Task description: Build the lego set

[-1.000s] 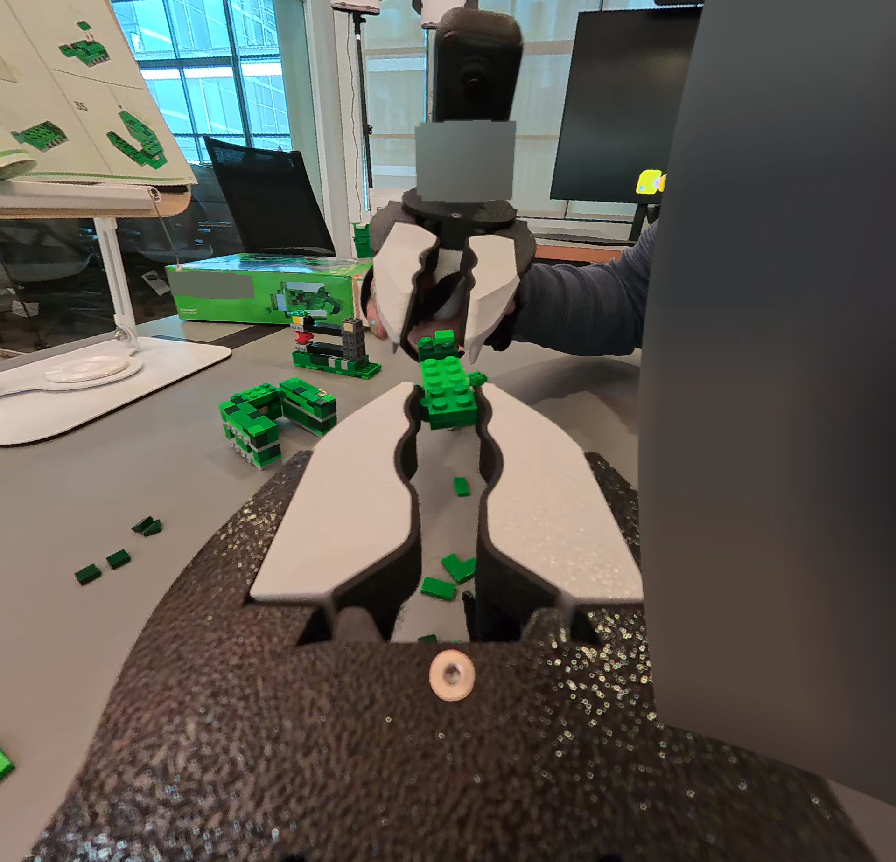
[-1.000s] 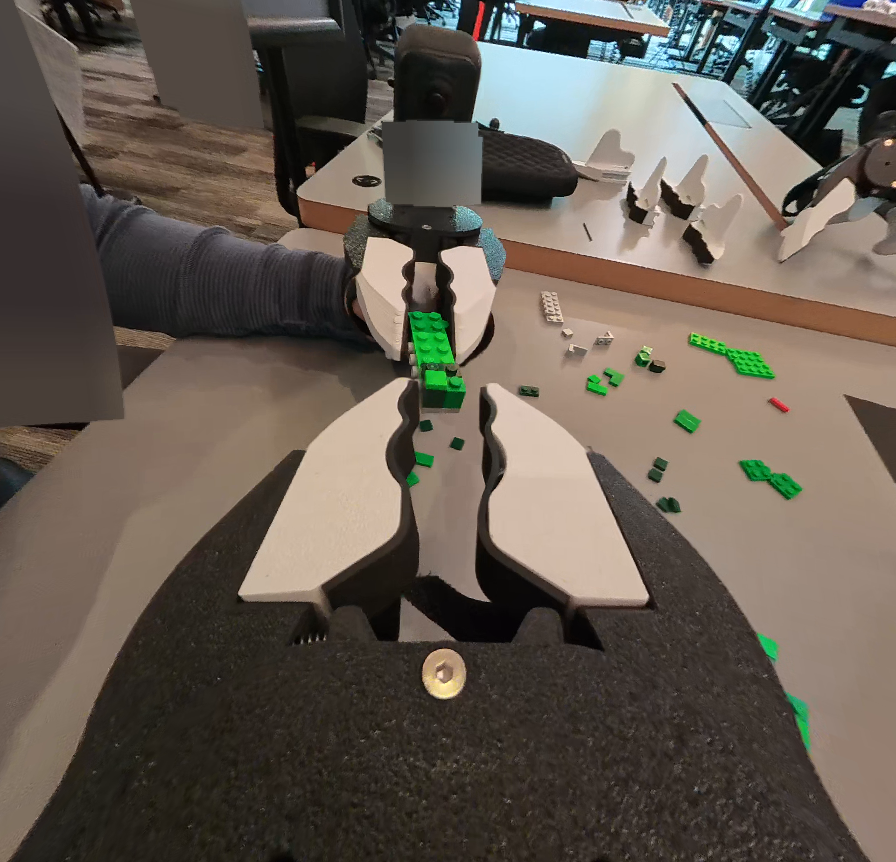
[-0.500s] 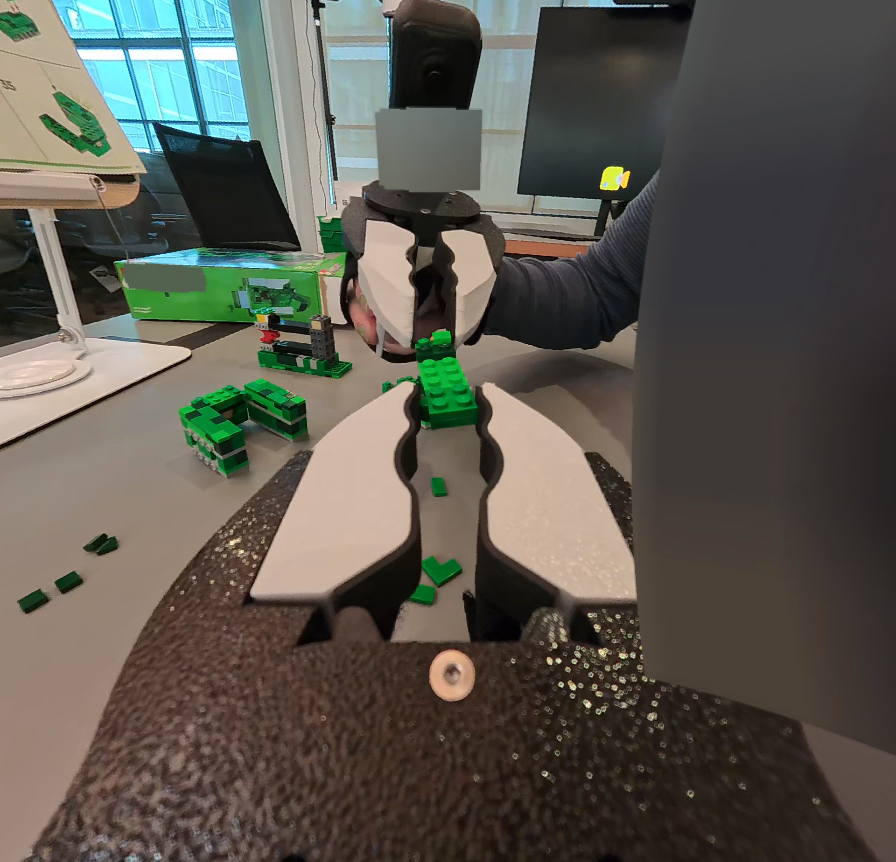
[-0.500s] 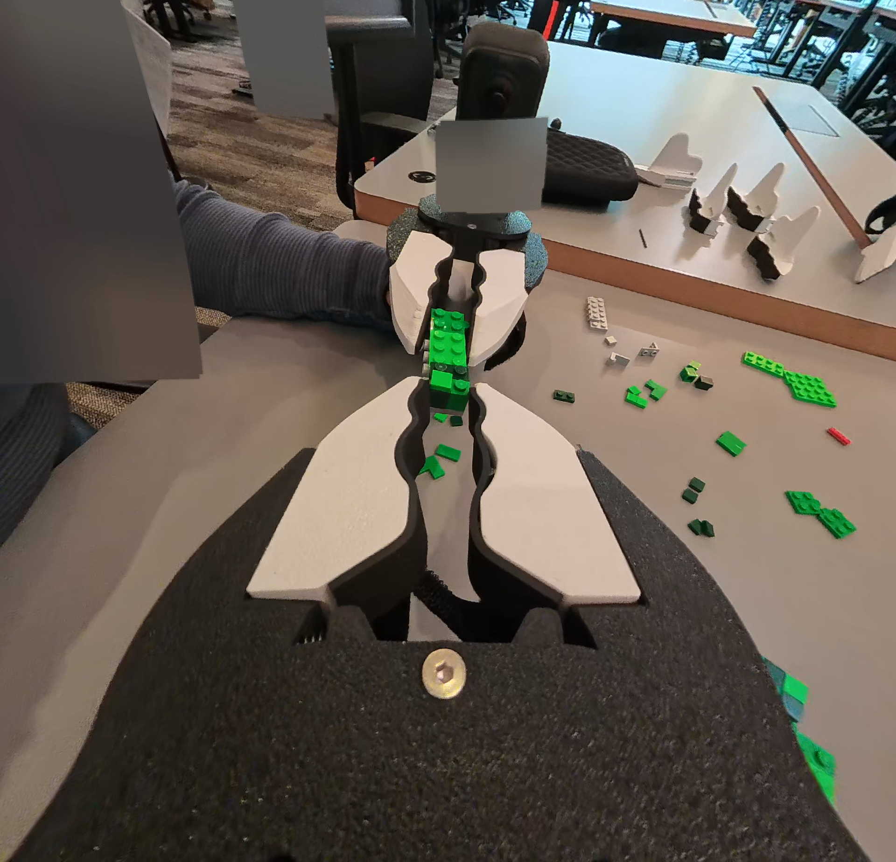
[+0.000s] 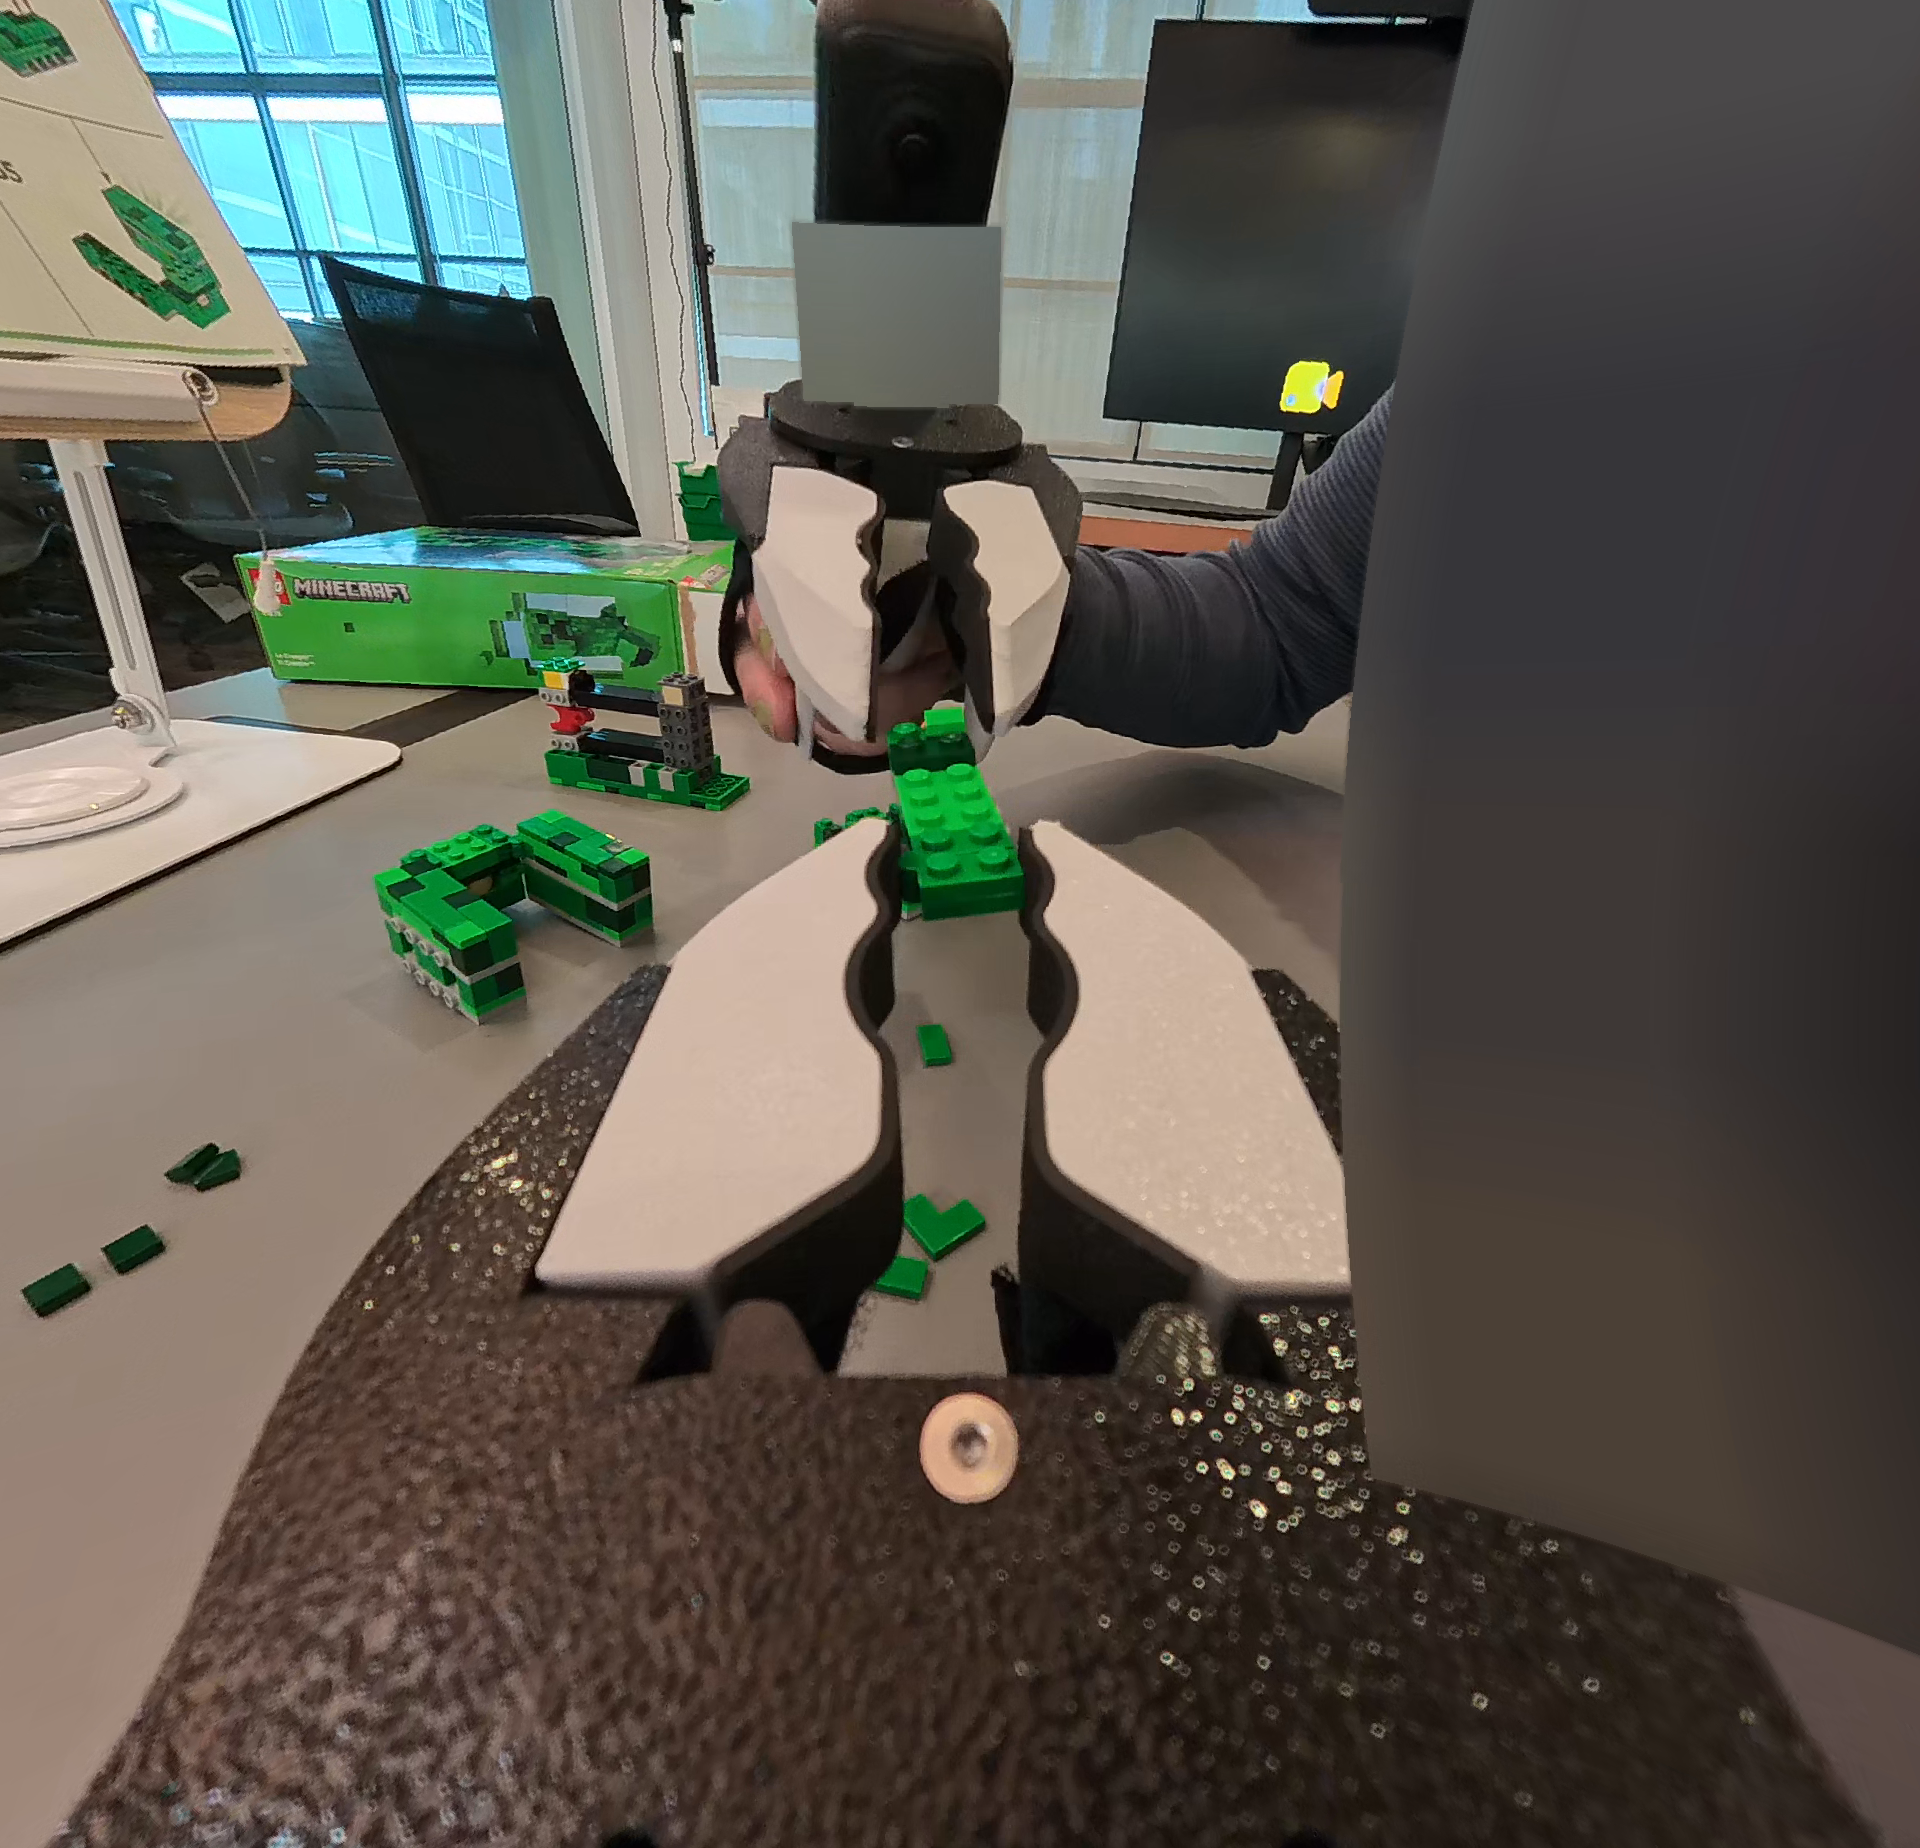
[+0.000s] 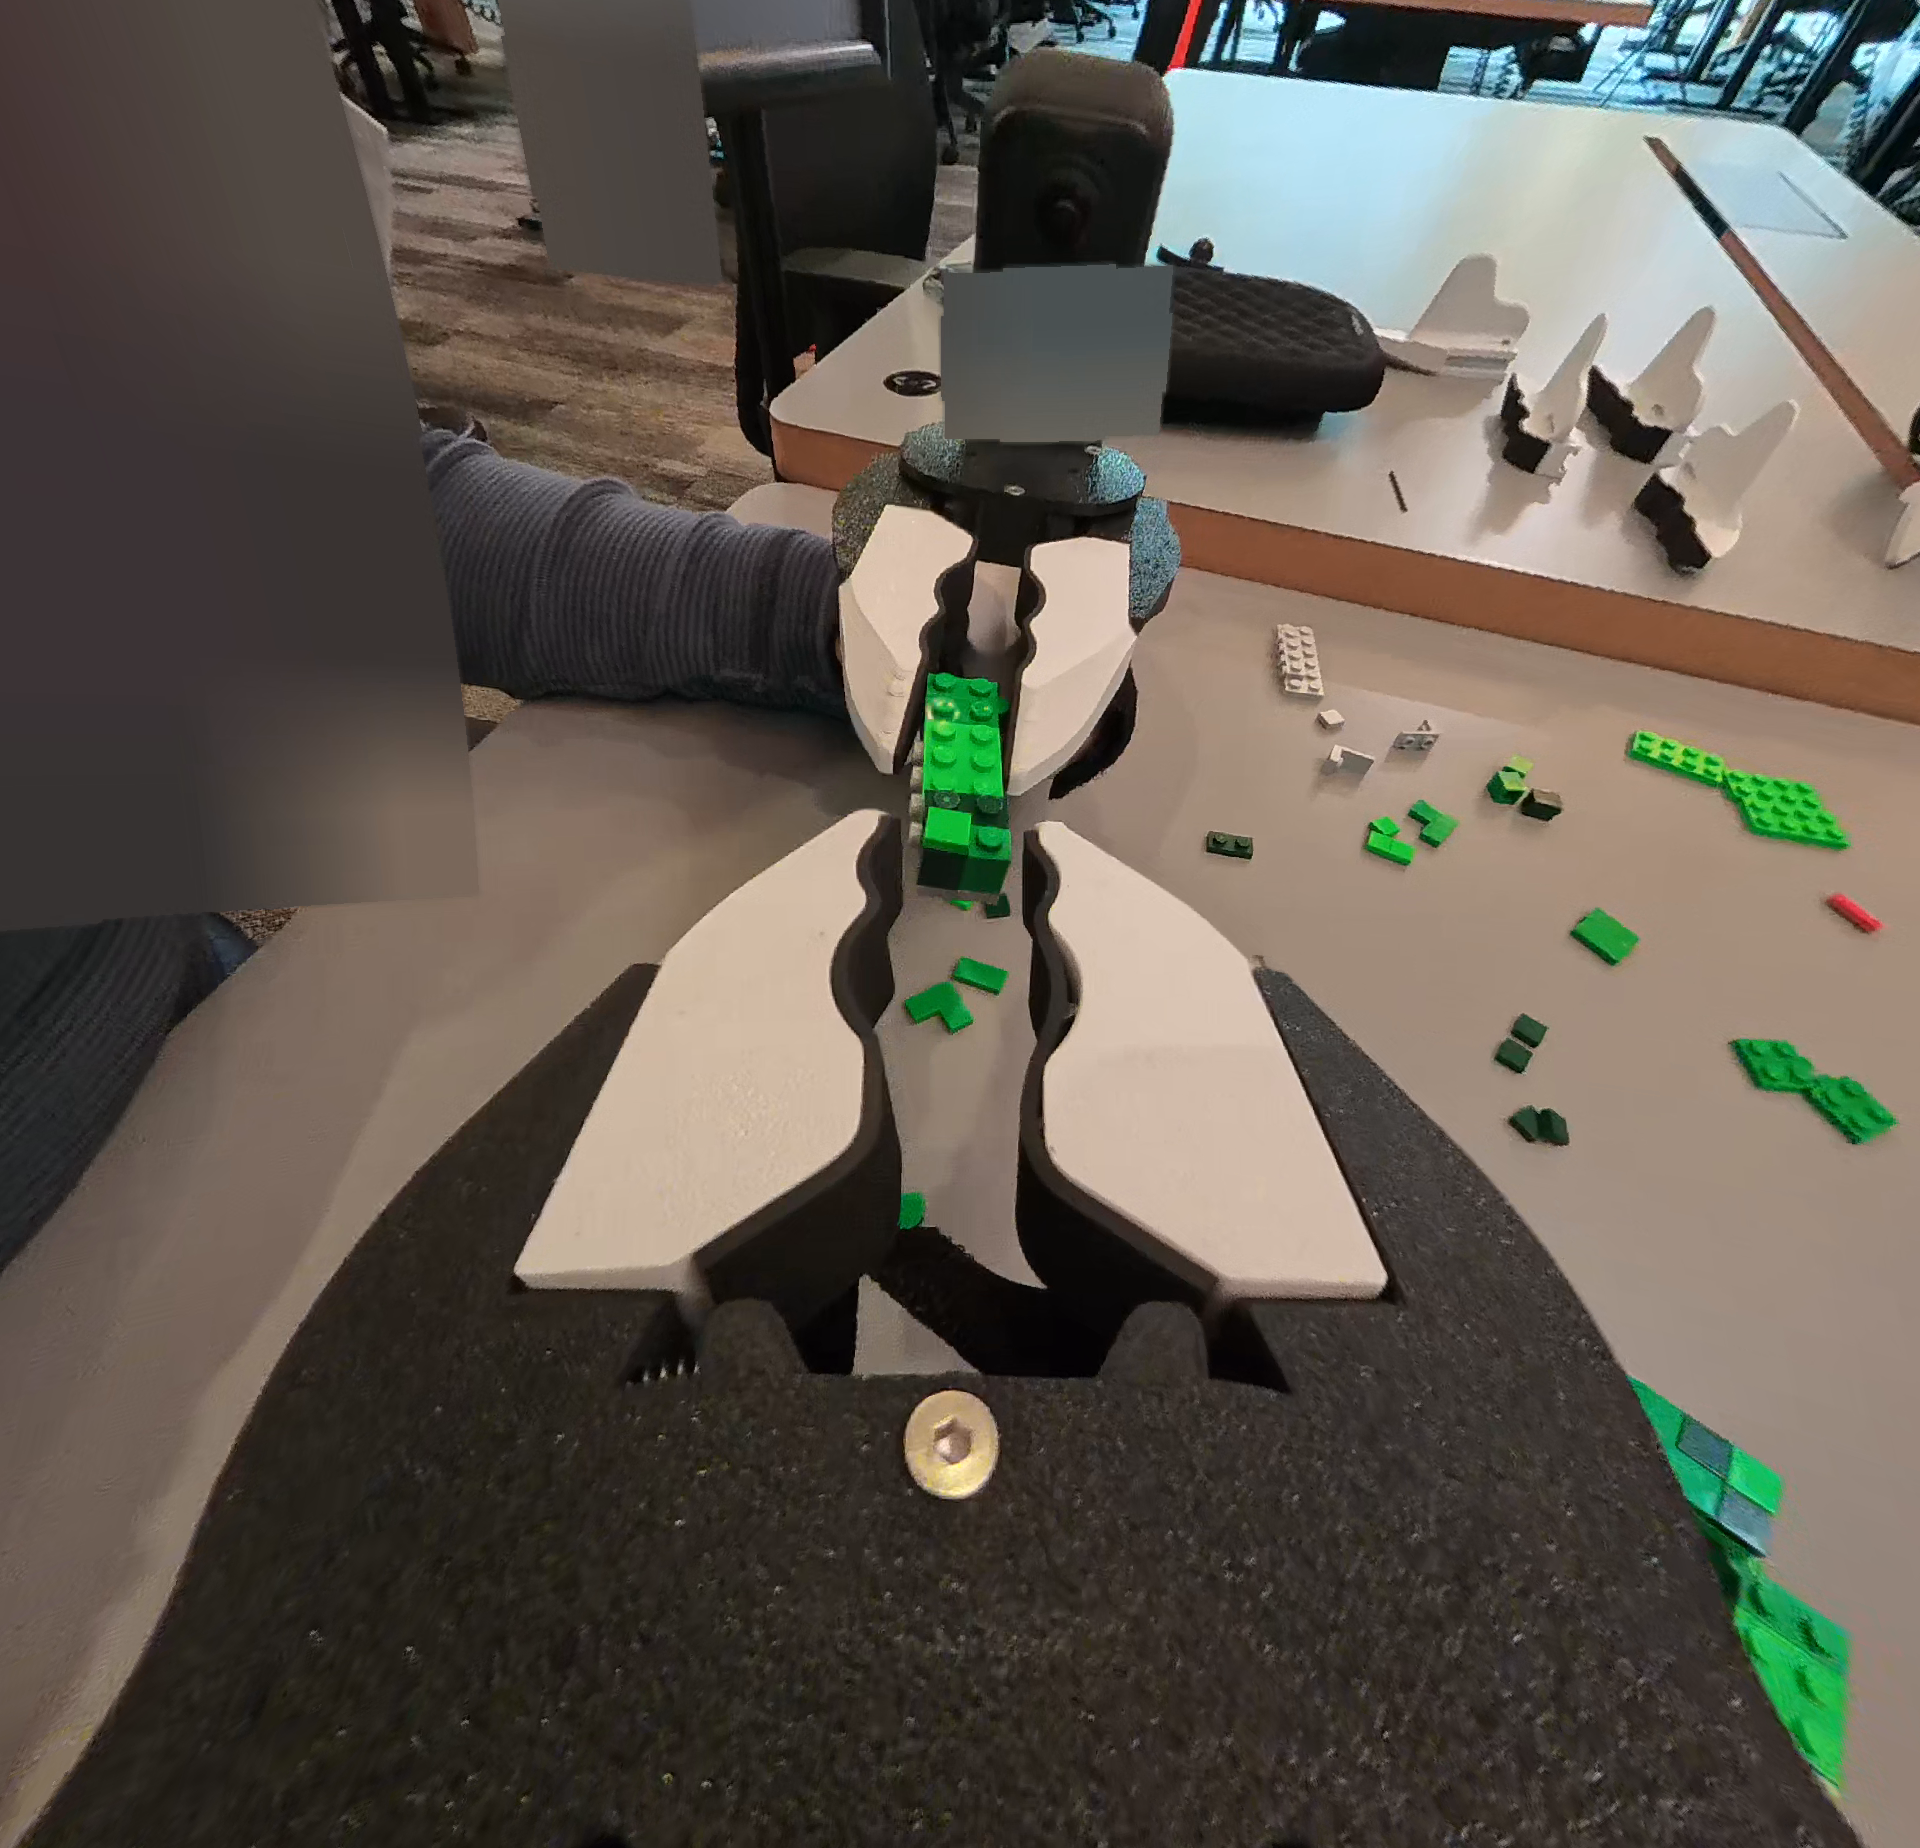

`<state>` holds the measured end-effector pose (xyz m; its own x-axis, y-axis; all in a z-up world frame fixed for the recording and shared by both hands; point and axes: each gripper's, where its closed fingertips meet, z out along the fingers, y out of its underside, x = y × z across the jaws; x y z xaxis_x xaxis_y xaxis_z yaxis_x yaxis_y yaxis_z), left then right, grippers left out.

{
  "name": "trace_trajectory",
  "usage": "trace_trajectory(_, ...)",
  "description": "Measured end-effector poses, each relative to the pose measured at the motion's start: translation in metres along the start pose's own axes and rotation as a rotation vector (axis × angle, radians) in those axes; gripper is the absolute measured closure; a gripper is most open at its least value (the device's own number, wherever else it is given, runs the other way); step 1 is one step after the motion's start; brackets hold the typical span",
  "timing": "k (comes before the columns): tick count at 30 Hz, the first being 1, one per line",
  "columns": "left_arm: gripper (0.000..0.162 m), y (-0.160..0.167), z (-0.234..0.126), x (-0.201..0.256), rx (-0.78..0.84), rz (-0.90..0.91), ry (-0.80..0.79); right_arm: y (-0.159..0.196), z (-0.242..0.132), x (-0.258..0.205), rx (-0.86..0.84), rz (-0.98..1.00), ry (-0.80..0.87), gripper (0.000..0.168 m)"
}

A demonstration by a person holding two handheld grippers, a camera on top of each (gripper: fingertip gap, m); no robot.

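Observation:
My left gripper [image 5: 958,848] is shut on a bright green brick assembly [image 5: 961,832] and holds it above the grey table [image 5: 260,1019]. The assembly points away toward my right gripper [image 5: 904,736], which faces it. In the right wrist view the assembly [image 6: 961,759] reaches from the left gripper [image 6: 961,738] into the gap of my right gripper [image 6: 958,834]. Its dark green end [image 6: 966,858] lies between the right fingertips. The right jaws stand narrowly apart on either side of that end, and a small gap shows on one side.
A green built section [image 5: 509,905], a black-and-green build [image 5: 634,738] and the green set box [image 5: 468,603] lie at left. An instruction booklet [image 5: 104,188] stands on a white stand [image 5: 156,770]. Loose green plates [image 6: 1787,811] and grey bits [image 6: 1299,660] lie at right, and small tiles [image 5: 940,1227] lie below the grippers. The grippers are tip to tip, or close to it.
Both grippers have shifted slightly together. The left still holds the assembly, and the right stays around its far end with the gap a little narrower.

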<state>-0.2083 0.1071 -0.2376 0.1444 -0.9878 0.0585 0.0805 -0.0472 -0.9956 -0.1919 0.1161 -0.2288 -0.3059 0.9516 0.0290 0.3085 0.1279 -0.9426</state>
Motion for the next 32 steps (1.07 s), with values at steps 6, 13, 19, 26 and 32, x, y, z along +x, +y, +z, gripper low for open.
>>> trace_trajectory(6, 0.141, 0.0, 0.0, 0.001, -0.001, -0.002, 0.008, 0.001, 0.001, -0.001, -0.006, 0.001, -0.016, 0.153)
trace_trajectory(13, 0.141, 0.001, 0.001, 0.003, -0.008, -0.005, 0.02, 0.004, 0.001, -0.003, -0.024, -0.05, -0.04, 0.154)
trace_trajectory(19, 0.141, 0.002, 0.002, 0.005, -0.015, -0.009, 0.033, 0.005, 0.0, -0.005, -0.049, -0.097, -0.072, 0.154)
trace_trajectory(26, 0.141, -0.002, 0.0, -0.002, 0.015, -0.005, -0.015, -0.004, 0.0, 0.005, -0.02, -0.027, 0.0, 0.153)
trace_trajectory(32, 0.141, -0.015, -0.007, -0.009, 0.056, 0.158, -0.147, -0.017, -0.009, 0.01, 0.068, -0.087, 0.169, 0.161)
